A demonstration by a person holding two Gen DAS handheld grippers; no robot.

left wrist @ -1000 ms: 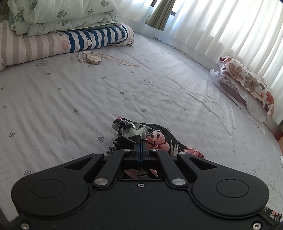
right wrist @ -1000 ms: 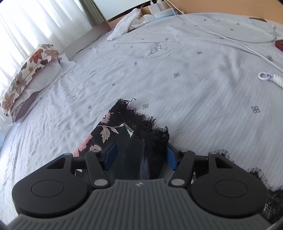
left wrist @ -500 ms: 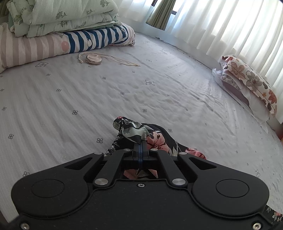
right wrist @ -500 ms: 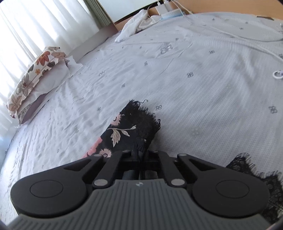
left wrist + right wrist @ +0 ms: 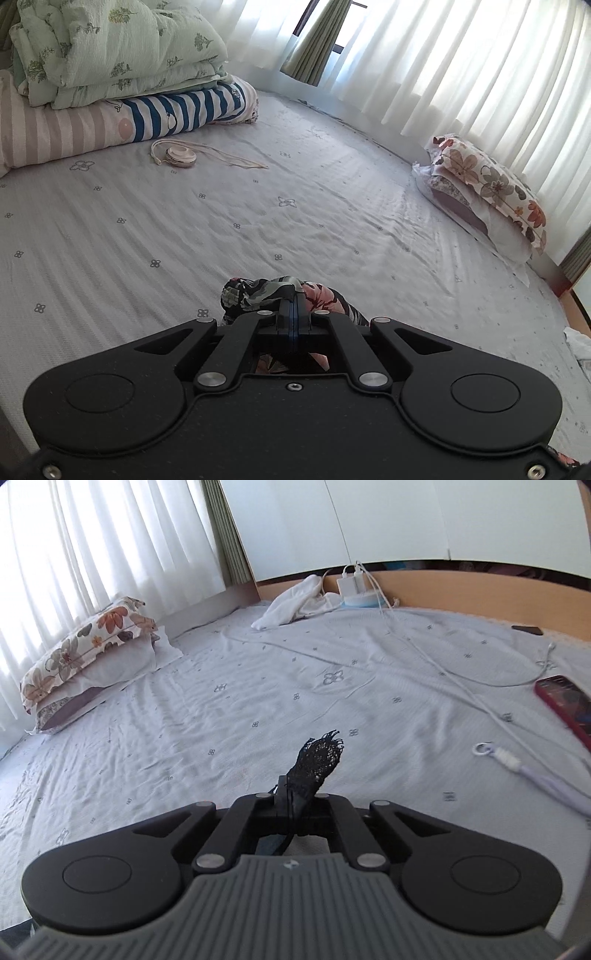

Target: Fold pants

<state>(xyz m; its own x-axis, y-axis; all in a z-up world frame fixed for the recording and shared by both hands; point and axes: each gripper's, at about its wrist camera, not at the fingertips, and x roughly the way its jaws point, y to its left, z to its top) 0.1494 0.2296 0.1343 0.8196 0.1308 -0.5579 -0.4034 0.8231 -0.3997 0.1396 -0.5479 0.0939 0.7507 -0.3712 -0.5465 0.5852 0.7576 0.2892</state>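
Note:
The pants point(image 5: 258, 293) are dark with a pink and green flower print and a black lace hem point(image 5: 319, 758). My left gripper point(image 5: 292, 308) is shut on a bunched part of the flowered cloth, which bulges just past its fingertips above the grey bed sheet point(image 5: 184, 236). In the right wrist view my right gripper point(image 5: 291, 794) is shut on the lace hem, and a tuft of lace sticks up and forward past the fingers. The rest of the pants hangs below both grippers, hidden by their bodies.
Folded quilts point(image 5: 110, 55) and a striped pillow point(image 5: 184, 110) lie at the back left, a corded round device point(image 5: 181, 158) in front of them. A flowered pillow point(image 5: 487, 184) lies by the curtains. White cloth point(image 5: 291, 605), charger cables point(image 5: 424, 653), a red phone point(image 5: 565, 701) lie right.
My right gripper closed on the lace hem and lifted it off the sheet, so the view now looks higher across the bed. My left gripper rose a little with its cloth.

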